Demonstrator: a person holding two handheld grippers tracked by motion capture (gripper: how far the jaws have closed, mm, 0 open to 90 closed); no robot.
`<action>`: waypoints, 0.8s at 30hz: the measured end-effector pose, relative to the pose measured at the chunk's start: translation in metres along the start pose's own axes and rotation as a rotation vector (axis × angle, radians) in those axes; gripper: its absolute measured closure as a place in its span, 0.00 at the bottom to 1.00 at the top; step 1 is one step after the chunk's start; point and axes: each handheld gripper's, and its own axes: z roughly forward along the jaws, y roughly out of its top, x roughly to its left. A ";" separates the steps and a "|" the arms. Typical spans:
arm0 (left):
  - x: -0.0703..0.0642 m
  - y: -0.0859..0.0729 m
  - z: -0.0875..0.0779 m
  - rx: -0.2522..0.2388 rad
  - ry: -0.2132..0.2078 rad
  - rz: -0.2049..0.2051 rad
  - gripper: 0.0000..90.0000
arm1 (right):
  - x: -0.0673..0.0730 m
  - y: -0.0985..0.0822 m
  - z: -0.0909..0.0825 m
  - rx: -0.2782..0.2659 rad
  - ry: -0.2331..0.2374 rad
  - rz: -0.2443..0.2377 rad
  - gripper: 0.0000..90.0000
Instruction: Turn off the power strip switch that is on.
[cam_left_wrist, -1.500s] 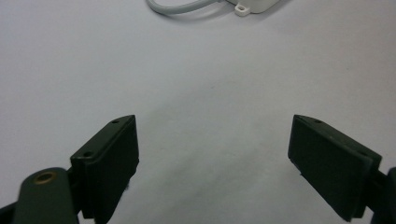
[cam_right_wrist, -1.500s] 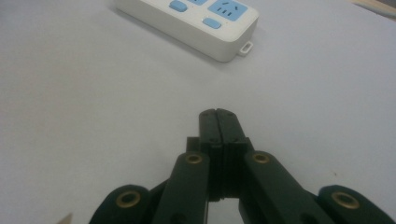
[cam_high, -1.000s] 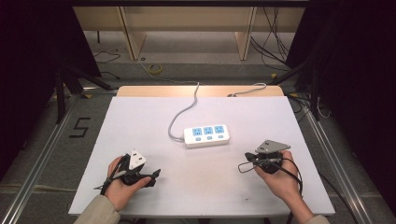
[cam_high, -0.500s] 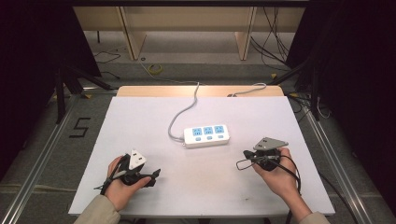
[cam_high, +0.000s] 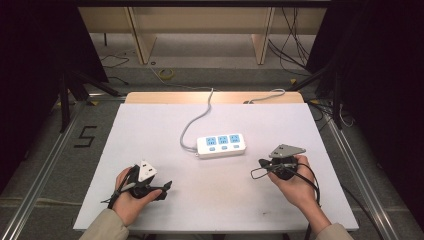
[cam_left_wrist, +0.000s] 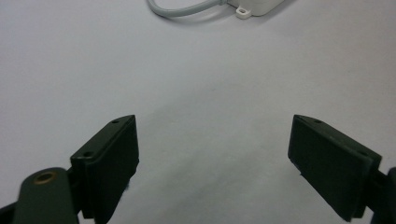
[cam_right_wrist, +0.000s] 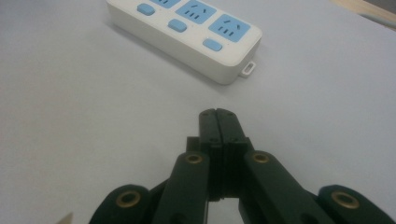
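A white power strip (cam_high: 222, 145) with three blue sockets and three blue switches lay flat near the middle of the white table (cam_high: 150, 125), its long side running roughly left to right. Its grey cable (cam_high: 197, 120) curved away from its left end toward the far edge of the table. Both grippers were held near the person's edge, each well apart from the strip.

The left gripper (cam_high: 161, 189) was held in the left hand (cam_high: 131, 197) at the near left of the table. In the left gripper view its jaws stood wide apart with nothing between them, over bare table surface; a corner of the strip and a loop of cable showed at the top.

The right gripper (cam_high: 260, 165) was held in the right hand (cam_high: 292, 182), to the right of the strip and nearer the person. In the right gripper view its jaws were pressed together, empty, and pointed toward the strip's end, short of it.
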 end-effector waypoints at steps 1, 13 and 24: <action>0.000 0.000 0.000 -0.001 0.000 0.000 0.18 | 0.000 0.000 0.000 0.000 0.000 0.000 1.00; -0.001 0.000 0.001 0.003 0.001 0.005 0.18 | 0.000 0.007 0.005 0.007 -0.001 -0.014 1.00; -0.001 0.000 0.001 0.002 0.001 0.004 0.18 | 0.001 0.013 0.009 0.011 0.002 -0.016 1.00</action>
